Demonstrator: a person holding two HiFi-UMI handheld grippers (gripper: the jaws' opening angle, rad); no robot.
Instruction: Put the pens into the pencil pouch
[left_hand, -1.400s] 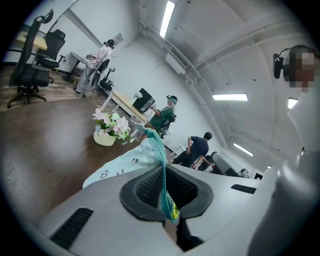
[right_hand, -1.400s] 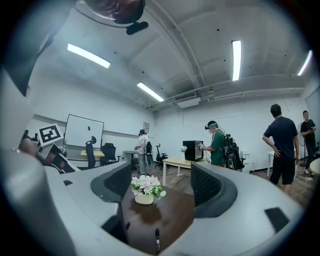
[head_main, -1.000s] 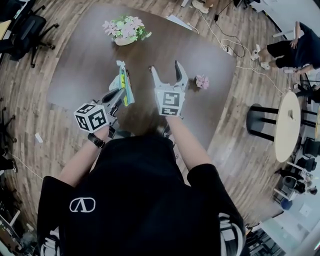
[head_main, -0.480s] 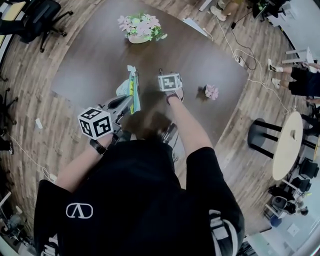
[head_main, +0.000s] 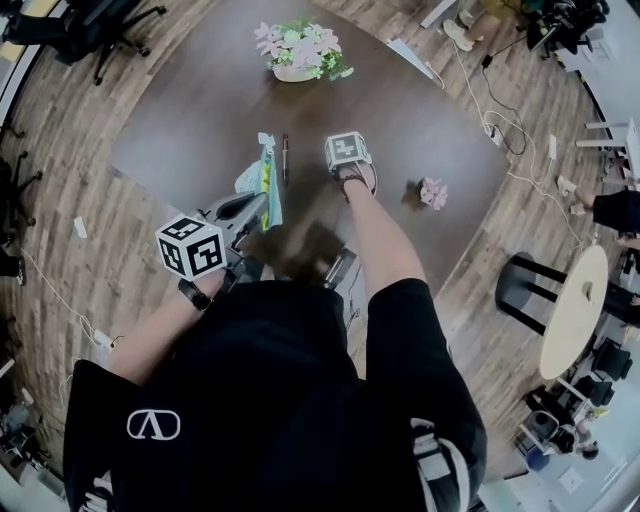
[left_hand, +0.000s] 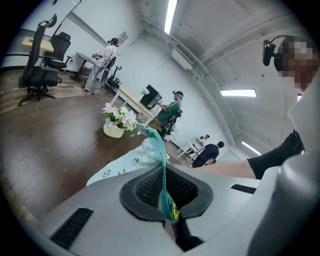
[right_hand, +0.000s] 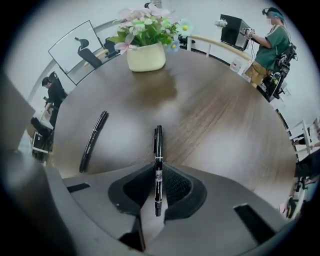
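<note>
Dark wooden bench, cream flowerpot far side. Nose-down right tongs closing on black marker pen, pads at barrel; long axis points toward flowerpot. Leftward, left tongs clamped on pale teal-zipped fabric pouch, held off bench. Second black pen lies between. Carry likely leftward.

An open-plan office, by the look of its swivel chairs, long desks with a monitor, ceiling strip lights, cables trailing over a wood floor and people working at stations around a dark counter.
</note>
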